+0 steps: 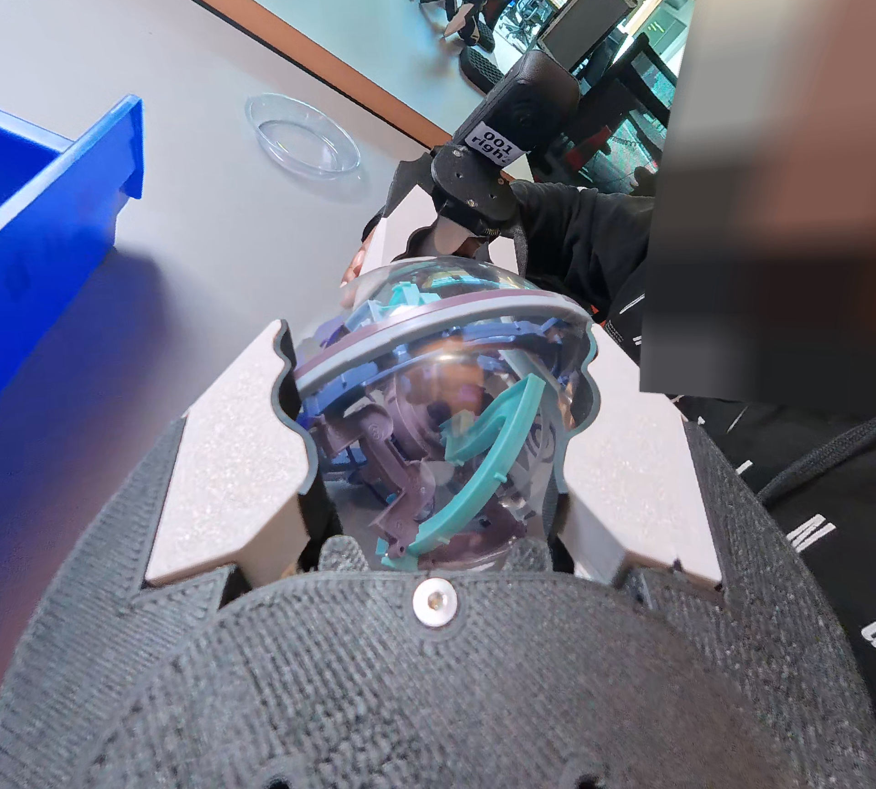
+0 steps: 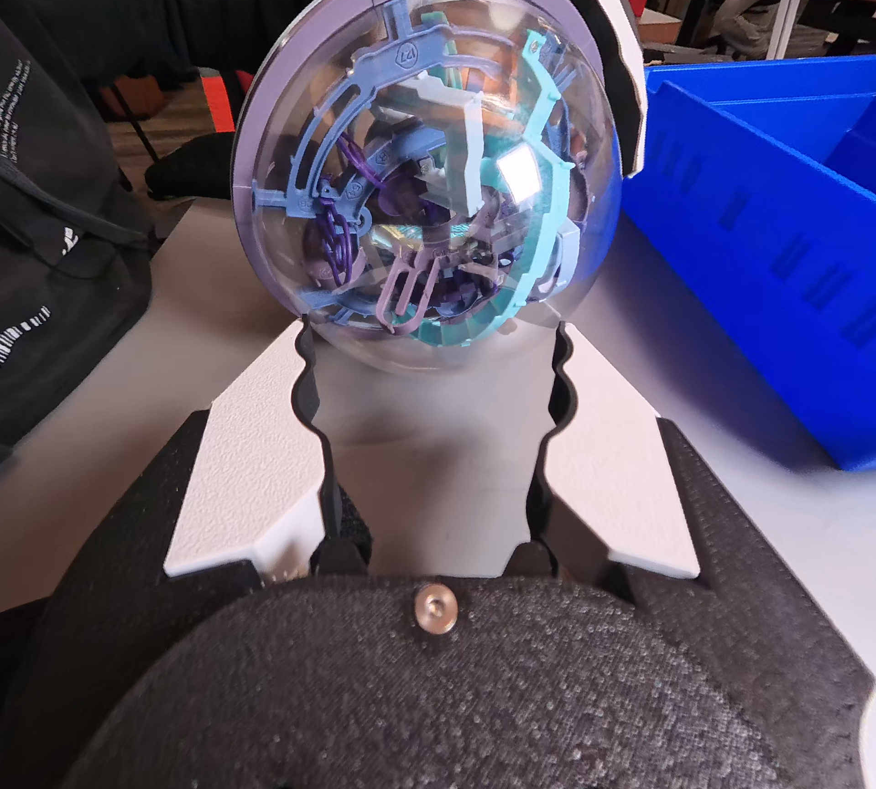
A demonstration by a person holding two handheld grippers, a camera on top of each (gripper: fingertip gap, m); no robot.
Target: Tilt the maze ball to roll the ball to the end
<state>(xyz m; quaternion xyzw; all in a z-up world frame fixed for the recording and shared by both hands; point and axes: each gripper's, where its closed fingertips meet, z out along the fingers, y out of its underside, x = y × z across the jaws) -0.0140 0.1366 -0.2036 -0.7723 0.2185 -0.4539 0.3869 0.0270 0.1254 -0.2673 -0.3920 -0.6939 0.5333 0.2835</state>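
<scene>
Progress is hard to judge: I have the maze ball (image 1: 441, 415) lifted clear of the grey table (image 1: 199, 69) and held between both tools, but I cannot pick out the small rolling ball anywhere among the blue, teal and purple tracks, so I can't say how much of the route is left. My left gripper (image 1: 438, 392) is clamped around the clear sphere, its wavy pads pressed to either side just below the purple-grey equator band. My right gripper (image 2: 433, 330) sits with its fingertips touching the lower curve of the sphere; the jaws are spread wide, and I cannot tell whether they squeeze or merely prop it. Writing is sparse: small moulded marks on the track pieces, a white sticker on the right tool's body, and print on my dark sleeve. A blue bin (image 2: 768, 245) stands just beside the ball, a clear dish (image 1: 303, 141) farther off.
</scene>
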